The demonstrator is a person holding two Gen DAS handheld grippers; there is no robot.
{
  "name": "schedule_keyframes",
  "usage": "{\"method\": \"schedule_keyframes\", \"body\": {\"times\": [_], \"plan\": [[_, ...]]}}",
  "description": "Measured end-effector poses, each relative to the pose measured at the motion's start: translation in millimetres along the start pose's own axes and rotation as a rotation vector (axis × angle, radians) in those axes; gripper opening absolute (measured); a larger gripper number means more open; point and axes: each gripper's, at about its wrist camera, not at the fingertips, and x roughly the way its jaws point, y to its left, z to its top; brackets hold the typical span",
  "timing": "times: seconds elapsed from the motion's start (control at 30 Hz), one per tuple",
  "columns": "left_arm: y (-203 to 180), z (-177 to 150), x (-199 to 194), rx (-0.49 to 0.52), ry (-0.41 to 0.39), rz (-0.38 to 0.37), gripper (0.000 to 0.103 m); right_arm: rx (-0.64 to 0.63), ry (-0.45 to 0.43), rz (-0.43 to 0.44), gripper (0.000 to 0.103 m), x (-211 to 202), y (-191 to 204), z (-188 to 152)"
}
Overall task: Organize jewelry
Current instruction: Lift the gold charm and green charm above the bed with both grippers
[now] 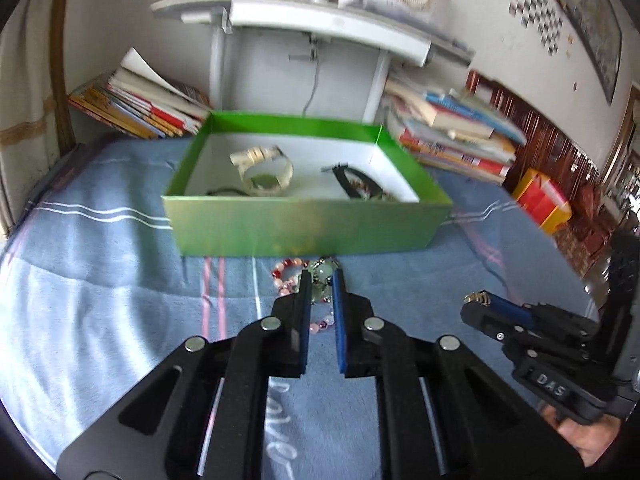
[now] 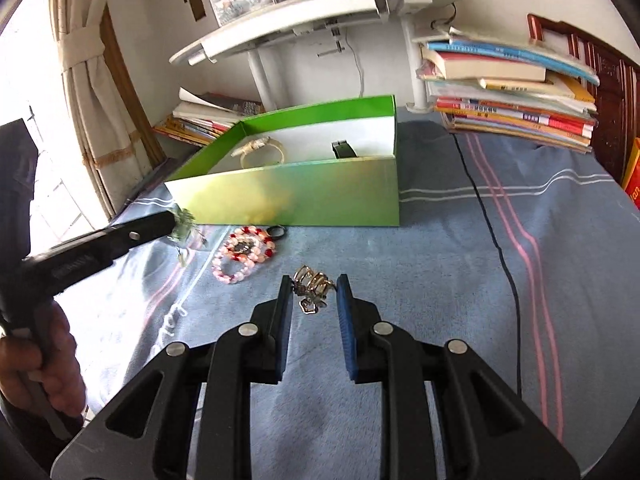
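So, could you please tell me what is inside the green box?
Inside the green box lie a cream watch and a dark strap. The near wall covers whatever lies along the front floor.

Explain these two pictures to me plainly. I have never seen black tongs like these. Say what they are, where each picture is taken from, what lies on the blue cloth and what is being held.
These are not robot arms. A person holds a hand-squeezed, two-fingered tool in each hand, with a wide-angle camera on each looking along its fingers. One picture comes from the left tool, the other from the right tool; each also catches the other tool off to the side.

On the blue cloth stands an open green box already holding a pale bangle and a dark piece. In front of it lie pink and red bead bracelets.

The left tool is shut on a pale green beaded piece. The right is shut on a gold-coloured metal clip.
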Motion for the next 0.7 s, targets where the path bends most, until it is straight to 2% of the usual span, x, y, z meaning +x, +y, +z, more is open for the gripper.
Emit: {"method": "schedule_keyframes", "body": {"times": [0.17,0.33,0.7], "plan": [[5,-8,-48,0.031,-0.056,0.033,0.011,-0.03,-0.053,0.007,0.022,-26,15,-3],[13,-26,-78,0.033,-0.067,0.065,0.011,-0.073,-0.114,-0.004,0.022,-53,33,-10],[20,-59,-105,0.017,-0.061,0.091,0.011,-0.098,-0.159,-0.026,0.022,-88,51,-28]]}}
